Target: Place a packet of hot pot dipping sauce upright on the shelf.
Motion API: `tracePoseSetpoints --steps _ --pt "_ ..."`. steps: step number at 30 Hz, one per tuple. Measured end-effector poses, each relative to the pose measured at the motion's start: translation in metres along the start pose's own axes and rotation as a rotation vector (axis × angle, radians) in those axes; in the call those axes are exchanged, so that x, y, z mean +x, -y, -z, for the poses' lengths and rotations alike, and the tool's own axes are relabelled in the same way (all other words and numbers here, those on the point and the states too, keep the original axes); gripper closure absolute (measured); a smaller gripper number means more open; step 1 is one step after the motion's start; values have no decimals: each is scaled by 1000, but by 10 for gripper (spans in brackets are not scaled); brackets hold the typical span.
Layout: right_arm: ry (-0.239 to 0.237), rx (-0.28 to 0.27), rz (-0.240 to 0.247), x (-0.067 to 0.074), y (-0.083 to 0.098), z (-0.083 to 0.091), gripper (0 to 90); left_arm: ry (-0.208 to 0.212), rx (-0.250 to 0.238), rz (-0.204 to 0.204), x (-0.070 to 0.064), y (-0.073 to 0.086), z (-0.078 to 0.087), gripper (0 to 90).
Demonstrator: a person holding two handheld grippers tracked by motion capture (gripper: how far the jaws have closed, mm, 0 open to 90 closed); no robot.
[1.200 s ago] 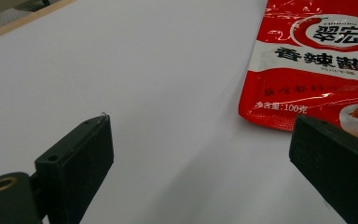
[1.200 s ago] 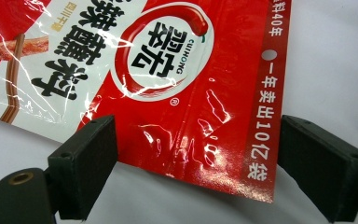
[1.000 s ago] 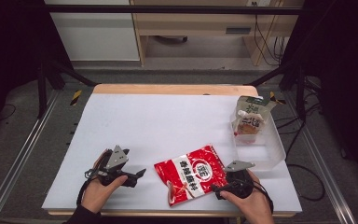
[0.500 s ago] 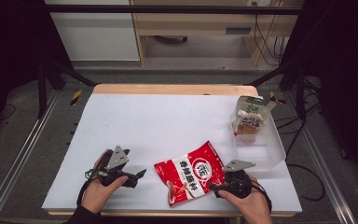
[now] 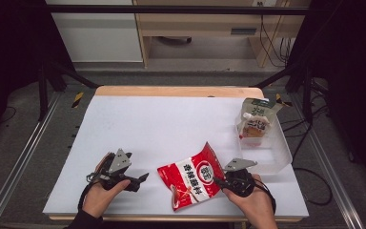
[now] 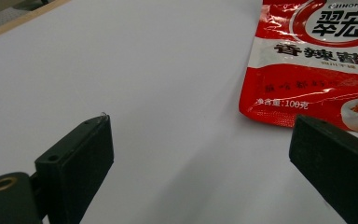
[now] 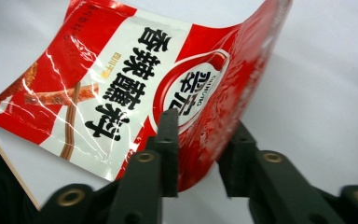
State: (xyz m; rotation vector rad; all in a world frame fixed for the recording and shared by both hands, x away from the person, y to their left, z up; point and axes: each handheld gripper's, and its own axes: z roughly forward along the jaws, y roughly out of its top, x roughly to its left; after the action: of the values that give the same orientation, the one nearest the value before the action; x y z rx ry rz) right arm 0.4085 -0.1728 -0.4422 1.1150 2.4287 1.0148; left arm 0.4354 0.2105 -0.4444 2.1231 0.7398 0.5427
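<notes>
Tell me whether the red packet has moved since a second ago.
Yes. The red packet, pinched by the right gripper, has its far corner lifted toward the clear bin.

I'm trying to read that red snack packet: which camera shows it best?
The right gripper view: the red packet is close, its lettering large, one edge pinched between the right gripper. The left gripper view shows part of the packet, cut off at the frame. The high view shows it whole but small.

Bright tabletop, dark surroundings, foil glare
</notes>
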Motion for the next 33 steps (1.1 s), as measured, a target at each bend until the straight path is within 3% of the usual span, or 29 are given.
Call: tracePoseSetpoints --steps 6,14,19,27,33 --pt "-1 1 14 1 -9 2 884 6 5 -2 0 1 1 64" --pt "13 -11 75 3 -39 5 900 15 12 -3 4 0 4 64" --pt "8 -28 137 7 -65 10 900 17 15 -3 10 -1 8 64" --pt "-19 -52 254 16 -102 4 900 26 0 -5 15 -7 19 65" --pt "-35 -93 305 18 -117 -1 900 20 -25 -26 21 -21 25 74"
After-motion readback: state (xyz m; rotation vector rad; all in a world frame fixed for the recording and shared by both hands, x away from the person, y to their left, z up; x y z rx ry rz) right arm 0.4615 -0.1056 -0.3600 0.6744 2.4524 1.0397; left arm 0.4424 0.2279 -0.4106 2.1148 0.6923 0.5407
